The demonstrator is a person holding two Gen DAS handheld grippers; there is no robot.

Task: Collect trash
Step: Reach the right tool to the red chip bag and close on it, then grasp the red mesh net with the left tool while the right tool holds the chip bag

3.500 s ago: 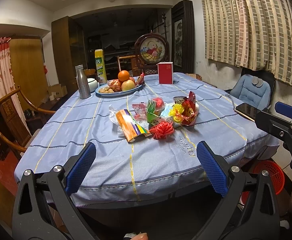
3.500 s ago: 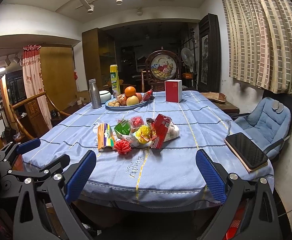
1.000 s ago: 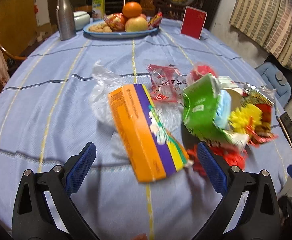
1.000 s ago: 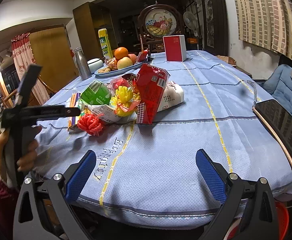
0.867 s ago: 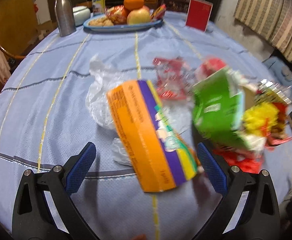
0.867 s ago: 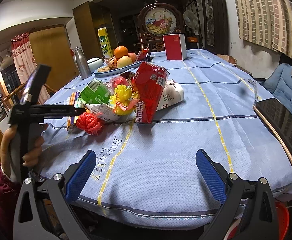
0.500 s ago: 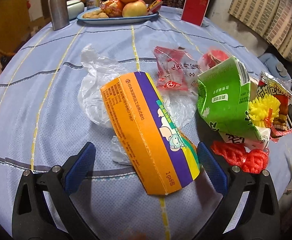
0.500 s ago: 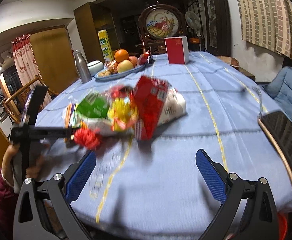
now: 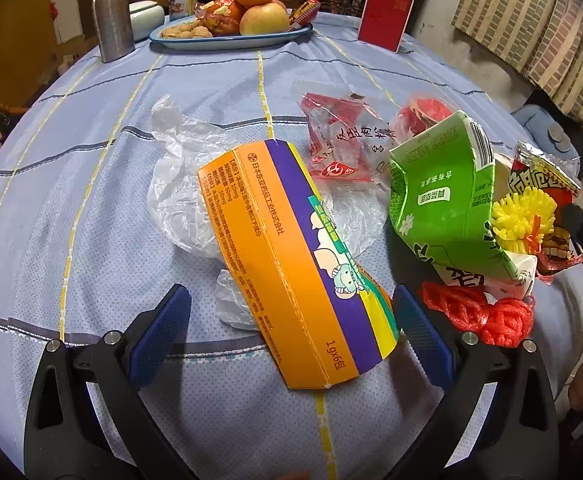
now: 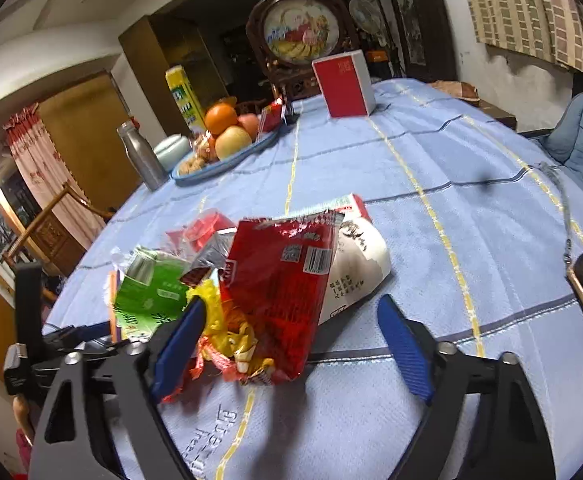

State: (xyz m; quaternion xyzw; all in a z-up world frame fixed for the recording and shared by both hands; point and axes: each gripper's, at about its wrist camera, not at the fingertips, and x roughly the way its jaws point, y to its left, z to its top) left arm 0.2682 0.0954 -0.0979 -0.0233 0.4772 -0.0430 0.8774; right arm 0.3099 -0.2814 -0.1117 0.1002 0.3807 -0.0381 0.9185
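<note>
Grasp step: right gripper [image 10: 287,344] jaws closing around red crinkly foil snack bag [image 10: 279,300] at lower centre of frame, pads not yet pressing; left gripper [image 9: 291,332] wide, straddling flattened orange-purple cardboard box [image 9: 291,256] on bench [image 9: 91,200]; next: finish the pinch, lift.

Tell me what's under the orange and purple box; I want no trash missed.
The orange and purple box lies on crumpled clear plastic wrap, which sticks out left, right and near its lower end. Whatever else lies beneath the box is hidden.
</note>
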